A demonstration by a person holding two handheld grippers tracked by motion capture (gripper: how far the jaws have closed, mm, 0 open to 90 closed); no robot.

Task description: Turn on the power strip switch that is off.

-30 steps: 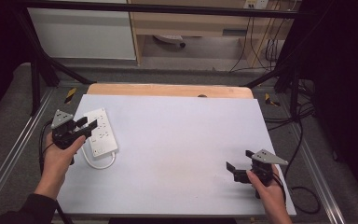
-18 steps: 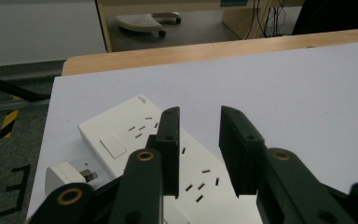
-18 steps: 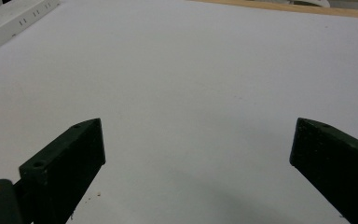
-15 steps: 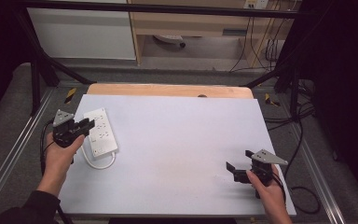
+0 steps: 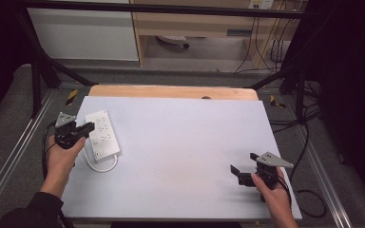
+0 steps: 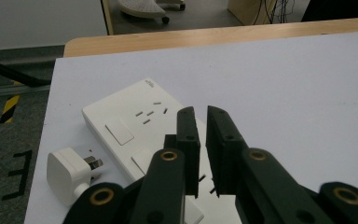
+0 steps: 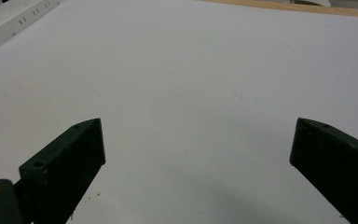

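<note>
A white power strip (image 5: pixel 102 134) lies at the left of the white table top (image 5: pixel 180 142), with its white cable looped at its near end. In the left gripper view its white plug (image 6: pixel 67 172) lies loose beside the strip (image 6: pixel 135 116), pins toward it. My left gripper (image 5: pixel 89 127) hovers over the strip's left edge. Its jaws (image 6: pixel 201 112) have just been closing and stand almost together, with nothing between them. My right gripper (image 5: pixel 244 163) rests open near the table's front right, with bare table between its jaws (image 7: pixel 198 128).
A wooden strip (image 5: pixel 171 91) runs along the table's far edge. Metal rails flank the table on both sides. Cables (image 5: pixel 309 123) trail on the floor at the right. A chair base (image 5: pixel 171 42) stands beyond the table. The strip (image 7: pixel 14 18) lies far off in the right gripper view.
The left gripper's jaws have drawn together from clearly apart to nearly touching, over the power strip. The right hand and gripper have stayed put.
</note>
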